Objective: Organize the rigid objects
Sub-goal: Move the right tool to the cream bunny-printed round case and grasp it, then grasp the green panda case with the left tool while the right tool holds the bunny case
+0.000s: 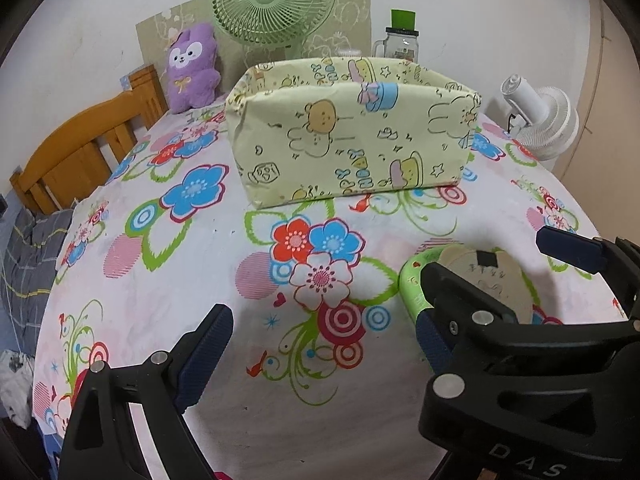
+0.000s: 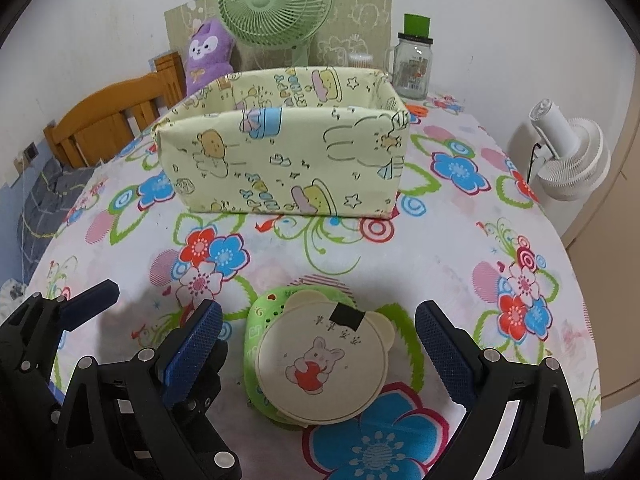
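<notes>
Bear-shaped disc (image 2: 322,364), cream, rabbit print, black tape patch near top, stacked flat on green perforated piece (image 2: 256,332) near front edge of tabletop (image 2: 440,264); paper-covered box (image 2: 288,160) well behind, toward middle. Probably light, stiff, smooth-faced, apt to slide off green piece. Best pinched across opposite rims, both layers together. Right gripper (image 2: 318,346) spread, straddling stack, not touching. Left gripper (image 1: 320,344) spread, empty, beside.

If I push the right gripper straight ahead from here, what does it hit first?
Most likely the round bear-eared disc, lying on a green perforated piece between the open right gripper's fingers. Beyond it is bare tablecloth, then the yellow box. Height above the disc is unclear.
</notes>
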A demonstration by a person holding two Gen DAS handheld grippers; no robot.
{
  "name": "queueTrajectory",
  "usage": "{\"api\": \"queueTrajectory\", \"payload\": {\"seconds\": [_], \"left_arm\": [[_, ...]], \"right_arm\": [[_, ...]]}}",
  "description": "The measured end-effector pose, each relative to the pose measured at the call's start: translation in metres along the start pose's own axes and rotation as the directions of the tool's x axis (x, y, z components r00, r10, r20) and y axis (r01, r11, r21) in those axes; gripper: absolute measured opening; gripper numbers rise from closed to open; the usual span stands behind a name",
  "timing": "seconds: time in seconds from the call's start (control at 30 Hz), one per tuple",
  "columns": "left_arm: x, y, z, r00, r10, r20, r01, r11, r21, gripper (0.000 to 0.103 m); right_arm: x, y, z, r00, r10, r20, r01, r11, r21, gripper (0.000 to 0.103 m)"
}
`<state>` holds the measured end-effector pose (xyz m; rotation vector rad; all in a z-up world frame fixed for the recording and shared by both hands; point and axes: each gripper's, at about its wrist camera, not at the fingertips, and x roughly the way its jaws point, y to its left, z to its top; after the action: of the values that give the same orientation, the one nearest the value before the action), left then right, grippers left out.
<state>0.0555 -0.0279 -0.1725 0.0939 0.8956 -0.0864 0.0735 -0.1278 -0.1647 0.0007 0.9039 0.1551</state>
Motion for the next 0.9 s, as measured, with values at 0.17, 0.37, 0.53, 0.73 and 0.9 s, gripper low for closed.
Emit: {"api": "queueTrajectory", "payload": {"seconds": [0.17,0.37,0.53,0.73,0.9], "left_arm": [[0.006,0.001,-0.004,1.000,-0.005,-0.015,0.005,1.000,-0.002,0.094],[0.008,-0.002,-0.010,1.000,-0.010,-0.030,0.010,1.000,0.003,0.094],[0.012,-0.006,-0.014,0.999,-0.021,-0.046,0.021,1.000,0.012,0.094],[0.014,-0.005,-0.014,0.998,-0.028,-0.050,0.028,1.000,0.000,0.094],[0.014,-0.005,-0.013,0.999,-0.022,-0.049,0.022,1.000,0.002,0.094]], "right_arm": [[0.006,-0.002,-0.005,1.000,-0.018,-0.019,0.018,1.000,0.014,0.099],[0.015,-0.002,-0.010,0.998,-0.037,-0.053,0.038,0.999,0.026,0.099],[0.022,-0.003,-0.016,0.996,-0.041,-0.075,0.045,0.998,0.042,0.099],[0.023,-0.005,-0.019,0.997,-0.009,-0.078,0.014,0.998,0.066,0.088],[0.019,-0.002,-0.019,0.997,-0.010,-0.071,0.014,0.998,0.063,0.079]]}}
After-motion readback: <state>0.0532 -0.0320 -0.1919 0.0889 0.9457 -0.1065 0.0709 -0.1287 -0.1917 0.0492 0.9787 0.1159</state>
